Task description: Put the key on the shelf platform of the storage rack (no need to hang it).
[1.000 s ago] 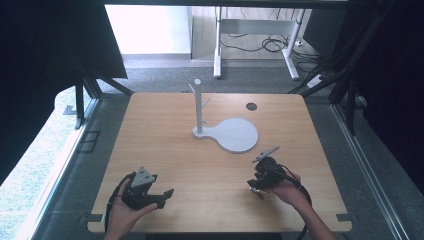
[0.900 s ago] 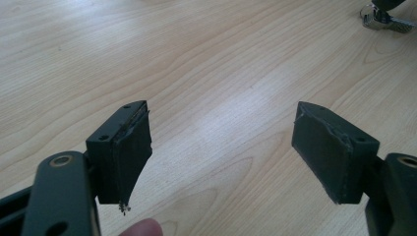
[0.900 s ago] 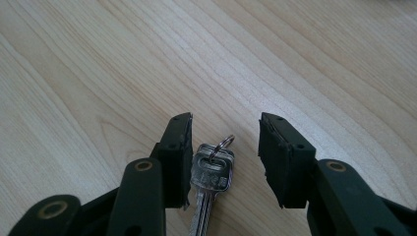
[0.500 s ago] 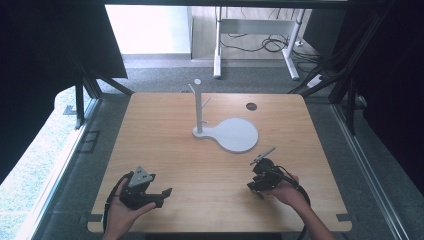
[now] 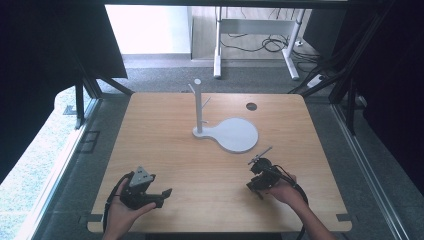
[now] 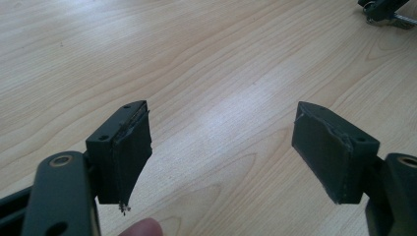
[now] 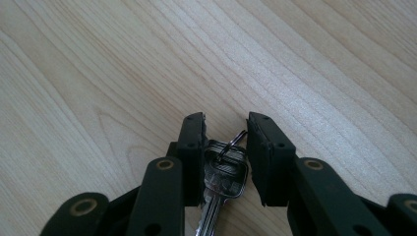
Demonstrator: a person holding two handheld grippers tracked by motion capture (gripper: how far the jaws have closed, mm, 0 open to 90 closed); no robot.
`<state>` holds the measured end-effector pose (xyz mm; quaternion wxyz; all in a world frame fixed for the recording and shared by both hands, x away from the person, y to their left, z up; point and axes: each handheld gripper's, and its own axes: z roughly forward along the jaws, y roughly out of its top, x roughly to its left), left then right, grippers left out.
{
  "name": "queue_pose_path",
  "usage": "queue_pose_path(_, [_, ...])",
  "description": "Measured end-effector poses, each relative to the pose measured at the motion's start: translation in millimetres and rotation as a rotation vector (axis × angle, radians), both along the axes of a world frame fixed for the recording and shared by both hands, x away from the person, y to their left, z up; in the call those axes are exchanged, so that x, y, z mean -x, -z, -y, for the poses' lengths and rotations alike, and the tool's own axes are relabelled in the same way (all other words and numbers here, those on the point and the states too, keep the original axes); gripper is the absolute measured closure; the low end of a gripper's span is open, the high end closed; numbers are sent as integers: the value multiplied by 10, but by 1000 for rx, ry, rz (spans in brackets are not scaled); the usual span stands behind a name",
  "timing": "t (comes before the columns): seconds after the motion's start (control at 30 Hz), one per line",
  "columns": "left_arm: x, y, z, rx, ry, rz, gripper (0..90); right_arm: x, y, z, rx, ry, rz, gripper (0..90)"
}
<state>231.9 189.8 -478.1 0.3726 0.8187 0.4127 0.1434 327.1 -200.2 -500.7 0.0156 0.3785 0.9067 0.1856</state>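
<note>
- Silver metal key (image 7: pixel 222 183) on a ring: blade cut off at the frame's bottom, head clamped between the right gripper's (image 7: pixel 225 129) jaws, low over the pale wooden worktop (image 5: pixel 200 165).
- Left gripper (image 6: pixel 221 142): jaws spread wide, empty, hand resting near the front edge.

1. I see my left tool (image 6: pixel 221 152) with its two black jaws rising from the bottom corners of the frame, spread wide apart with nothing between them.
2. The pad on the jaw at lower left is frayed along its lower edge.
3. A fingertip (image 6: pixel 142 228) pokes in at the bottom edge, just right of that jaw.
4. The light wood-grain counter (image 6: pixel 196 64) lies under it all.
5. In the upper right corner, part of the other tool (image 6: pixel 383 9) sits on the counter, well apart from mine.
</note>
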Motion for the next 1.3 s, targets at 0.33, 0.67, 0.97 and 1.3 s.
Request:
queue_pose_path(0.33, [-3,8,9,-7,6,-4,231,-46,-16,-29,4,10,-28,733])
queue_pose_path(0.67, [-1,10,14,-6,6,-5,232,-62,-30,-10,8,24,-29,735])
queue_pose_path(0.97, [-1,12,20,-10,8,-6,233,-35,-31,-37,20,11,-48,782])
queue_pose_path(1.3, [2,10,19,-11,7,-6,232,-26,-26,-50,59,-17,-70,876])
